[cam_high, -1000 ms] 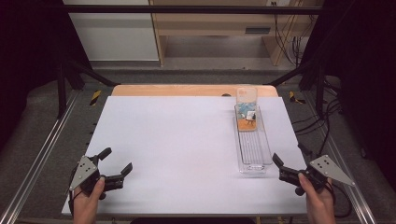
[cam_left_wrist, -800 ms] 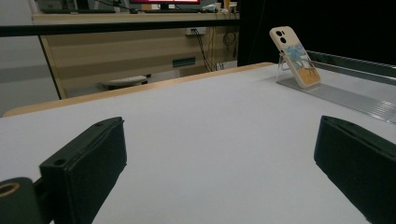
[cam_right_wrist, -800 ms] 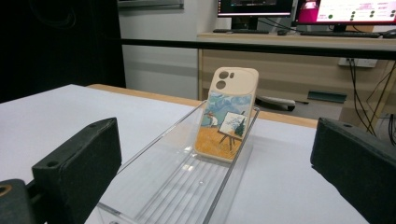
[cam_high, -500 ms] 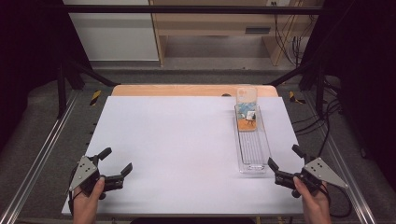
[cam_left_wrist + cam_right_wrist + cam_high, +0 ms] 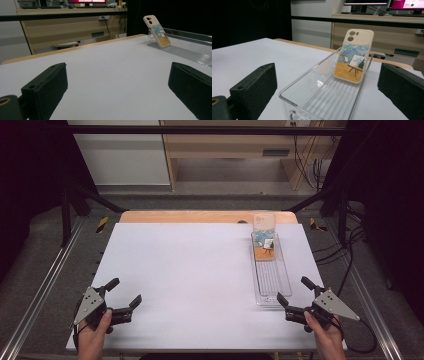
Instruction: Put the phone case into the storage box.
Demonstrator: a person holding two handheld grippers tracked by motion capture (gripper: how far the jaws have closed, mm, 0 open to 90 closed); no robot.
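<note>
A cream phone case (image 5: pixel 264 237) (image 5: pixel 354 56) (image 5: pixel 157 31) printed with a painter at an easel leans upright against the far end of a long clear plastic tray (image 5: pixel 270 272) (image 5: pixel 322 97) (image 5: pixel 180 51) on the right of the white table. My right gripper (image 5: pixel 296 292) is open with nothing between its jaws, just behind the tray's near end; in the right gripper view the tray lies between the jaws. My left gripper (image 5: pixel 124 292) rests open and empty at the table's near left corner.
The white table top (image 5: pixel 190 270) has a wooden strip (image 5: pixel 200 216) along its far edge. Metal rails (image 5: pixel 45 280) run down both sides. A wooden bench (image 5: pixel 225 145) and cables (image 5: pixel 310 150) stand beyond the table. Monitors (image 5: pixel 387 2) sit on a desk behind.
My right gripper has shifted left and forward, closing in on the near end of the tray. The left gripper has stayed where it was.
</note>
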